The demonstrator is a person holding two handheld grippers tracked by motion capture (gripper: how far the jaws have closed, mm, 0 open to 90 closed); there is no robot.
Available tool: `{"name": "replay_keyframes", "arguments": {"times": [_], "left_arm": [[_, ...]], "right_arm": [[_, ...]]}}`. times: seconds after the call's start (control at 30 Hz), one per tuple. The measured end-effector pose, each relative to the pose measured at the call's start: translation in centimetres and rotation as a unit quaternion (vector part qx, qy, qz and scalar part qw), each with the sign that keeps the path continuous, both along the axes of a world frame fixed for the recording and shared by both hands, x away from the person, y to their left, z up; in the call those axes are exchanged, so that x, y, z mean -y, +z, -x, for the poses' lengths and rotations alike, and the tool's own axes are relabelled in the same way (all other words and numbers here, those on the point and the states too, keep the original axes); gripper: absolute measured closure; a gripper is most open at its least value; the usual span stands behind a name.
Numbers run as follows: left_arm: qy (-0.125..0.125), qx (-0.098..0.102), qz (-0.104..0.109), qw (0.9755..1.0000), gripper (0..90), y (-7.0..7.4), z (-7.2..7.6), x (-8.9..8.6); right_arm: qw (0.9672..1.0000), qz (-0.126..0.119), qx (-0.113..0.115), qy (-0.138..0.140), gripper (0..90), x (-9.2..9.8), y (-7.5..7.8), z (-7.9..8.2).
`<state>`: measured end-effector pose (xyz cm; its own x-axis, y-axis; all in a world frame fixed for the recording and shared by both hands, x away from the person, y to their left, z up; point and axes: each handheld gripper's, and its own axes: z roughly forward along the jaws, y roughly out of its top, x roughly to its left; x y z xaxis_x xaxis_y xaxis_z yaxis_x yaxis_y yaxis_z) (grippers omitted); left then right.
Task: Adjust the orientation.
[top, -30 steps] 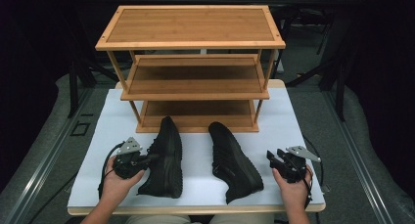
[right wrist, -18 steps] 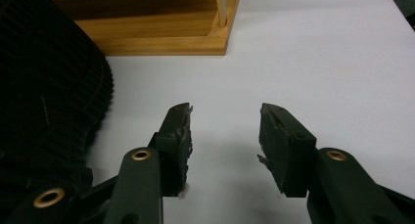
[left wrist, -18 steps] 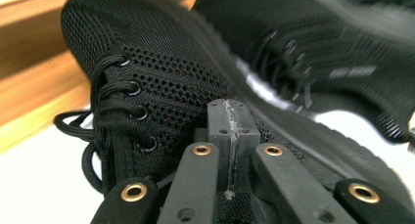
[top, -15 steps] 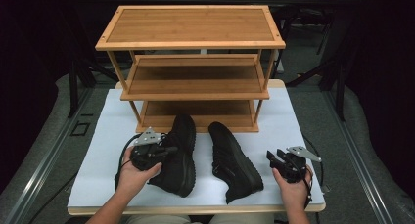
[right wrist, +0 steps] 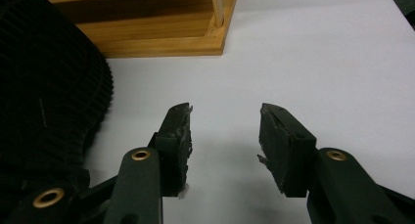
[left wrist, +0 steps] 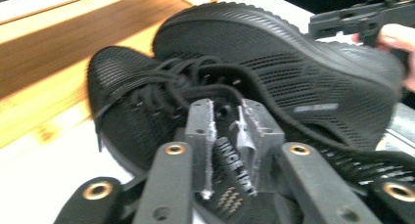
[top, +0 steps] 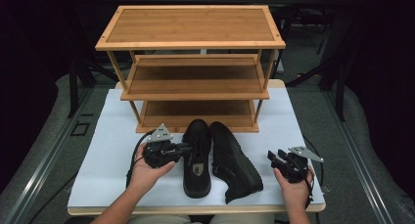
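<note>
Two black shoes on the white table (top: 112, 136), toes close to the front of the lowest shelf of a three-tier wooden rack (top: 191, 26). Left shoe (top: 196, 160) pointing straight at the rack, upright on its sole. Right shoe (top: 235, 158) just beside it, toes nearly touching its partner's, heel swung out to the right.

Left gripper (top: 188, 148) held level against the outer side of the left shoe, reaching in over the laces. Jaws just now opening, standing a little way apart. Tongue (left wrist: 230, 160) of that shoe, with its printed label, framed between the two worn pads in the left gripper view. Pads not visibly pressing on it; no grip on anything.

Right gripper (top: 272, 157) low near the table's front right corner, apart from the right shoe's heel. Jaws about halfway apart, nothing between them but bare white tabletop. In the right gripper view, ribbed black mesh of a shoe (right wrist: 44, 87) at the left edge, and a corner of the rack's base ahead.
</note>
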<state>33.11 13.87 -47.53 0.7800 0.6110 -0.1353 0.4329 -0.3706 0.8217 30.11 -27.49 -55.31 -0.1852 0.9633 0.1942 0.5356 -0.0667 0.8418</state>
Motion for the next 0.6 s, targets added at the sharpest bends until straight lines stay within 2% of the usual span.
{"name": "replay_keyframes", "arguments": {"times": [0.03, 0.13, 0.2, 0.3, 0.5, 0.6], "left_arm": [[0.005, 0.0, 0.005, 1.0, 70.6, -0.1, -0.1, -0.2], [0.016, -0.016, 0.018, 0.9996, 61.4, -0.4, -0.4, -0.3], [0.019, -0.019, 0.024, 0.9993, 53.7, -0.5, -0.5, -0.1], [0.021, -0.02, 0.036, 0.9989, 50.5, -0.5, -0.6, 0.6], [0.018, -0.023, 0.005, 0.9996, 46.9, -1.0, -0.3, 2.7], [0.026, -0.018, 0.002, 0.9995, 44.0, -1.3, -0.1, 3.4]], "right_arm": [[1.0, 0.002, -0.006, 0.001, 54.9, 0.0, 0.1, 0.1], [1.0, 0.001, -0.007, 0.001, 54.8, 0.0, 0.1, 0.0], [1.0, -0.001, -0.003, 0.001, 54.7, 0.0, 0.0, 0.0], [1.0, -0.001, -0.003, 0.001, 54.7, 0.0, 0.0, 0.0], [1.0, -0.006, 0.0, -0.002, 54.6, 0.0, 0.0, 0.0], [1.0, -0.007, 0.0, -0.001, 54.5, 0.1, 0.0, 0.0]]}}
